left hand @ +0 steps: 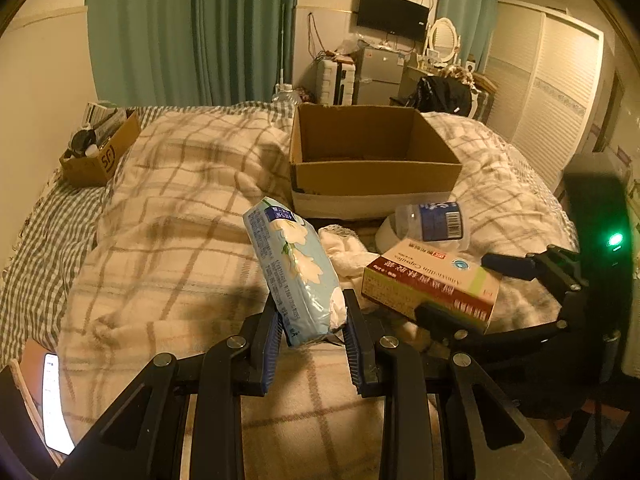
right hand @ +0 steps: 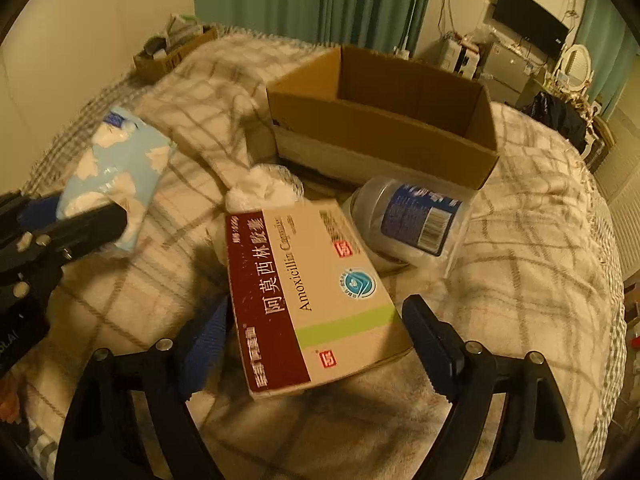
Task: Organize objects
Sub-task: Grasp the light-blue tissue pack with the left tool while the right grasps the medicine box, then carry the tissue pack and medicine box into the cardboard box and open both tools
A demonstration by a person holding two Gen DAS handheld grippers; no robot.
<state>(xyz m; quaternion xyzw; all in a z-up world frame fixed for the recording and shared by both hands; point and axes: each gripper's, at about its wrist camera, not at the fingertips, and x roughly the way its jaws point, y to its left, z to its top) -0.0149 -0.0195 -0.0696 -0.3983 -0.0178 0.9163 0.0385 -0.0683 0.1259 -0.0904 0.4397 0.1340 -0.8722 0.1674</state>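
Bed under checked blanket

TV on wall, green curtains – oval mirror nr fridge

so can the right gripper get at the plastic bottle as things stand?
Probably not directly. The right gripper is shut on the medicine box, which sticks out ahead towards the plastic bottle lying by the cardboard box. It would have to unload first.

Plaid bed, cardboard box atop
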